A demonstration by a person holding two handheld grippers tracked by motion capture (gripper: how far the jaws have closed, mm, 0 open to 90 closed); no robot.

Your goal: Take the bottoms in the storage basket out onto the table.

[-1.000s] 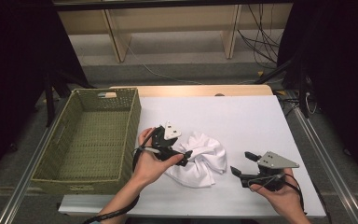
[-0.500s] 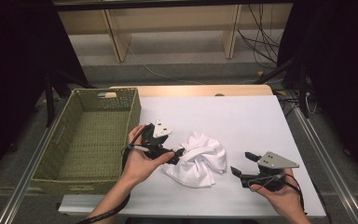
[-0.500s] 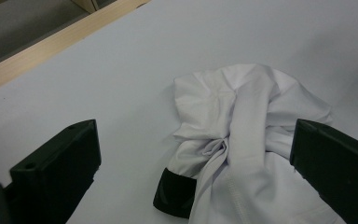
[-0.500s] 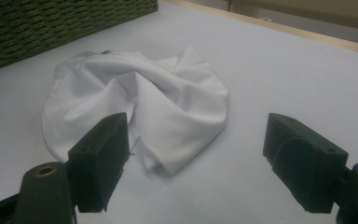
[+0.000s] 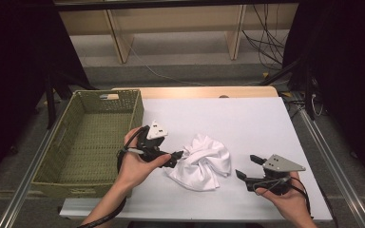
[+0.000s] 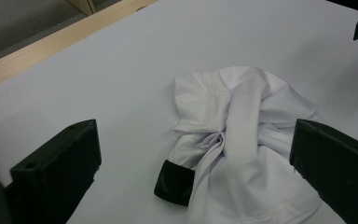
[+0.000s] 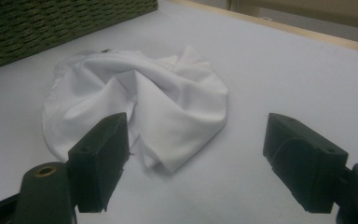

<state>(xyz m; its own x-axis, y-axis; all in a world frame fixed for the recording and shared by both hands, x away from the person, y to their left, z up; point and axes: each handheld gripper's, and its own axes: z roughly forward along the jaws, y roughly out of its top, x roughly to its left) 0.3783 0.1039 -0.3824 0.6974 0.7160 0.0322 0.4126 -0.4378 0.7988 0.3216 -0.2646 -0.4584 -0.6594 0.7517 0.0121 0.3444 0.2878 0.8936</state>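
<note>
A crumpled white cloth (image 5: pixel 202 161) lies on the white table (image 5: pixel 247 118). My left gripper (image 5: pixel 173 156) is at the cloth's left edge, held in a hand. In the left gripper view its jaws stand wide apart, open (image 6: pixel 191 140), and the cloth (image 6: pixel 242 130) lies between them, reaching to the right jaw. A small black piece (image 6: pixel 175 183) shows at the cloth's near edge; I cannot tell what it is. My right gripper (image 5: pixel 247 166) rests to the right of the cloth, open (image 7: pixel 196 128) and empty, with the cloth (image 7: pixel 140 102) just ahead of its left jaw.
A green woven basket (image 5: pixel 119 95) stands at the table's left, close behind the left hand; its wall (image 7: pixel 51 23) shows in the right gripper view. A wooden strip (image 5: pixel 195 91) runs along the table's far edge. Metal rails flank both sides.
The left gripper has drawn back to the left, toward the basket, from on top of the cloth to its left edge. The cloth has shifted a little. The right gripper has not moved.
</note>
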